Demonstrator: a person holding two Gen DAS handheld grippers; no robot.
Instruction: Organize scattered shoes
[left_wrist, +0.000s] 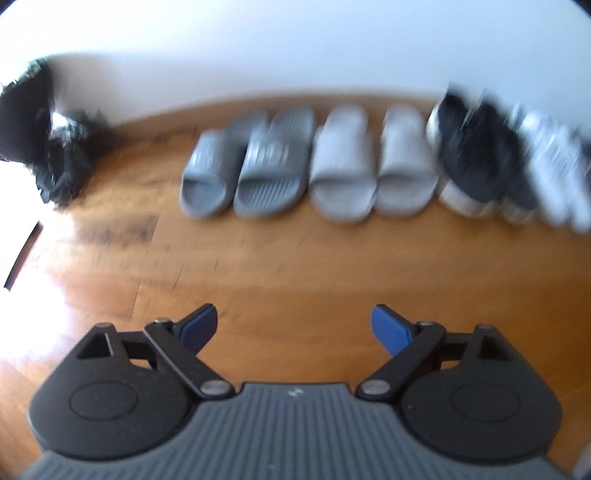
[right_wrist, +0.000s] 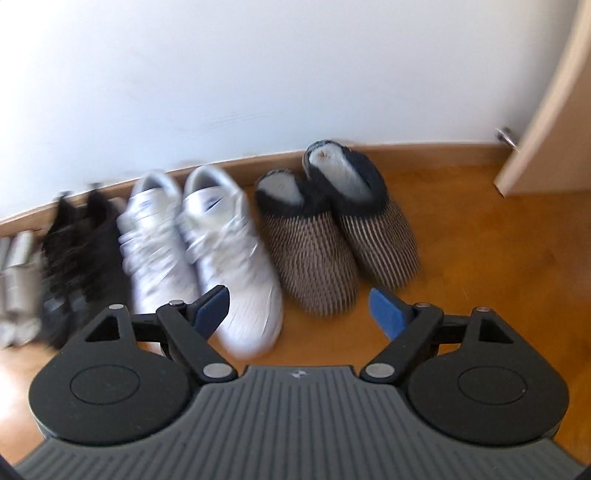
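Shoes stand in a row along the white wall on the wooden floor. In the left wrist view I see a pair of dark grey slides, a pair of light grey slides, black sneakers and white sneakers. My left gripper is open and empty, well back from them. In the right wrist view I see the black sneakers, the white sneakers and a pair of striped fur-lined slippers. My right gripper is open and empty, just in front of the white sneakers and slippers.
A black bundle lies by the wall at the far left. A beige door with a doorstop stands at the right. A wooden skirting board runs along the wall. Bare wooden floor lies before the shoes.
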